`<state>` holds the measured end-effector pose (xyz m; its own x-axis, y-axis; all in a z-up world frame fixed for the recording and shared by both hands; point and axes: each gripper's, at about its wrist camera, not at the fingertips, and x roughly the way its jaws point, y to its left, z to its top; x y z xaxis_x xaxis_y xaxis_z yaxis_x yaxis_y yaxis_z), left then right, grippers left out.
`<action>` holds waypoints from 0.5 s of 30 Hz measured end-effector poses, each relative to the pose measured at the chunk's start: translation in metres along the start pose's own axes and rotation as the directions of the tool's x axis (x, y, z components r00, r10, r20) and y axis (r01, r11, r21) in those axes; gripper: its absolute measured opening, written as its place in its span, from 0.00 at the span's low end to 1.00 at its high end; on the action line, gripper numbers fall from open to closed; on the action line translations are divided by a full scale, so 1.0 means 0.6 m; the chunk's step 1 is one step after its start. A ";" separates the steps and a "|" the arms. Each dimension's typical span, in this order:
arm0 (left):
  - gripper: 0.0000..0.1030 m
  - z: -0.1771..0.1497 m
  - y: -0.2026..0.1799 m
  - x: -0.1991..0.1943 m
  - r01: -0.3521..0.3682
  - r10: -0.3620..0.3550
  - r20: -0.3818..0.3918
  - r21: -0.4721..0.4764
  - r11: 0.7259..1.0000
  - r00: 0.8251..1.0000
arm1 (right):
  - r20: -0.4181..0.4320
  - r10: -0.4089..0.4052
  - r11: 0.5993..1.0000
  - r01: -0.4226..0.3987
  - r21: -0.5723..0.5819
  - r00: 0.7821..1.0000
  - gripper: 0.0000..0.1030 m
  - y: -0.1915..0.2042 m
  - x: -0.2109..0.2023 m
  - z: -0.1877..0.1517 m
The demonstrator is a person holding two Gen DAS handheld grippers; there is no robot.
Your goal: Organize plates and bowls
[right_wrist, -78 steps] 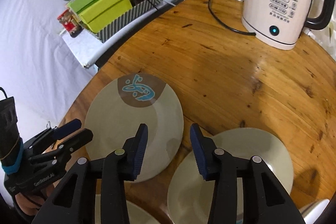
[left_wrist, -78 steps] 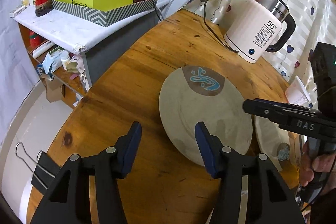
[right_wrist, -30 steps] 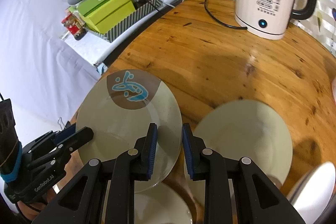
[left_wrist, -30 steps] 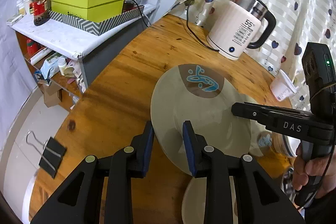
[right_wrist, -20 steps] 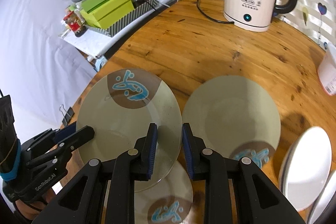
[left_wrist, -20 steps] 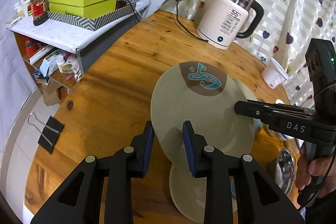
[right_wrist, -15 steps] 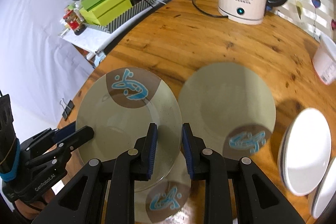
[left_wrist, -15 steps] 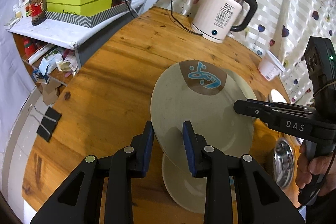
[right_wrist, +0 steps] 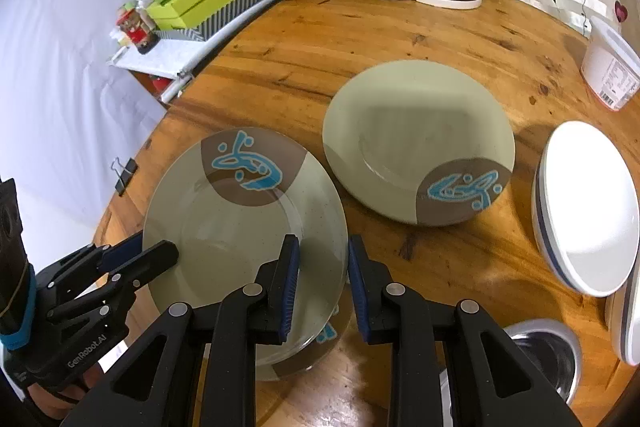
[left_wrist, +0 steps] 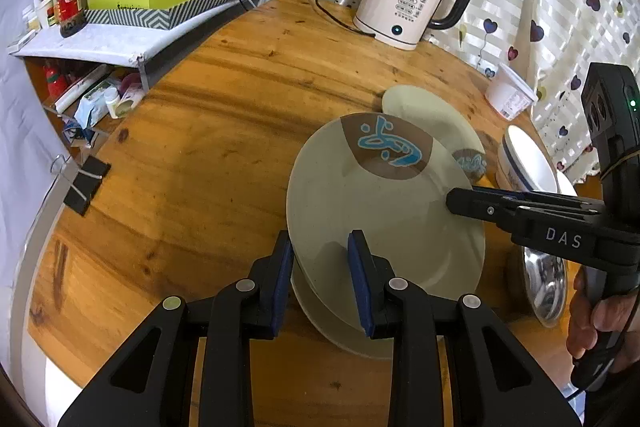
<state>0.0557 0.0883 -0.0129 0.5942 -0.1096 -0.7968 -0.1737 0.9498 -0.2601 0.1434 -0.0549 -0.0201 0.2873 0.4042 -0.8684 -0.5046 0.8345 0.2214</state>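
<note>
Both grippers hold one beige plate (left_wrist: 380,203) (right_wrist: 240,227) with a brown patch and a blue motif, lifted off the wooden table (left_wrist: 200,147). My left gripper (left_wrist: 320,255) is shut on its near left rim, and it shows in the right wrist view as the left gripper (right_wrist: 156,251). My right gripper (right_wrist: 320,255) is shut on the opposite rim, seen from the left wrist as the right gripper (left_wrist: 460,201). Right beneath the held plate lies a matching plate (left_wrist: 340,327) (right_wrist: 304,351), mostly hidden. A third matching plate (right_wrist: 416,143) (left_wrist: 420,107) rests on the table beyond.
White bowls with a blue rim line (right_wrist: 584,207) (left_wrist: 524,155) and a steel bowl (right_wrist: 540,351) (left_wrist: 544,283) stand on the right. A white kettle (left_wrist: 412,3) with its cord and a white tub (right_wrist: 608,67) stand at the back. A cluttered shelf (left_wrist: 100,39) borders the table's left.
Both grippers have carried the plate across the table, away from the shelf side. It now hangs over the near matching plate, and the white bowls and steel bowl have come into view.
</note>
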 end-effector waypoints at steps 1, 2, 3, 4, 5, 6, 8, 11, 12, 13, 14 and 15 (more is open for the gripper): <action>0.28 -0.003 -0.001 0.000 0.000 0.000 -0.003 0.002 1.000 1.000 | -0.001 0.000 1.000 0.000 0.002 1.000 0.23 0.000 0.001 -0.002; 0.28 -0.006 -0.001 -0.001 0.000 0.000 -0.004 0.002 1.000 1.000 | -0.002 0.001 1.000 -0.001 0.004 1.000 0.23 -0.001 0.001 -0.005; 0.28 -0.007 -0.001 -0.001 0.000 0.000 -0.005 0.003 1.000 1.000 | -0.004 0.002 1.000 -0.002 0.006 1.000 0.23 -0.001 0.002 -0.008; 0.28 -0.008 -0.001 -0.002 0.000 0.000 -0.005 0.004 1.000 1.000 | -0.005 0.001 1.000 -0.001 0.006 1.000 0.23 -0.001 0.003 -0.009; 0.28 -0.009 -0.002 -0.002 0.000 0.000 -0.005 0.005 1.000 1.000 | -0.006 0.000 1.000 0.000 0.006 1.000 0.24 0.000 0.003 -0.011; 0.28 -0.011 -0.002 -0.003 0.000 0.000 -0.006 0.005 1.000 1.000 | -0.007 -0.003 1.000 0.003 0.004 1.000 0.24 0.001 0.003 -0.013; 0.28 -0.013 -0.001 -0.002 0.002 -0.002 -0.010 0.005 1.000 1.000 | -0.007 -0.010 1.000 0.010 -0.001 1.000 0.24 0.003 0.005 -0.015; 0.28 -0.016 0.000 0.001 0.005 -0.005 -0.020 0.002 1.000 1.000 | -0.010 -0.018 1.000 0.018 -0.005 1.000 0.24 0.005 0.008 -0.018; 0.28 -0.016 0.000 0.002 0.005 -0.005 -0.023 0.002 1.000 1.000 | -0.011 -0.020 1.000 0.020 -0.006 1.000 0.24 0.006 0.010 -0.019; 0.28 -0.017 0.000 0.003 0.005 -0.005 -0.024 0.004 1.000 1.000 | -0.013 -0.022 1.000 0.022 -0.007 1.000 0.24 0.006 0.011 -0.019; 0.28 -0.017 0.000 0.005 0.005 -0.005 -0.027 0.004 1.000 1.000 | -0.015 -0.025 1.000 0.025 -0.008 1.000 0.25 0.006 0.013 -0.019; 0.28 -0.018 0.000 0.007 0.004 -0.004 -0.030 0.004 1.000 1.000 | -0.018 -0.028 1.000 0.028 -0.007 0.999 0.25 0.005 0.015 -0.020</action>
<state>0.0498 0.0845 -0.0218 0.5714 -0.1221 -0.8115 -0.1682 0.9504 -0.2615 0.1346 -0.0530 -0.0328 0.2865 0.3738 -0.8821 -0.5022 0.8427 0.1940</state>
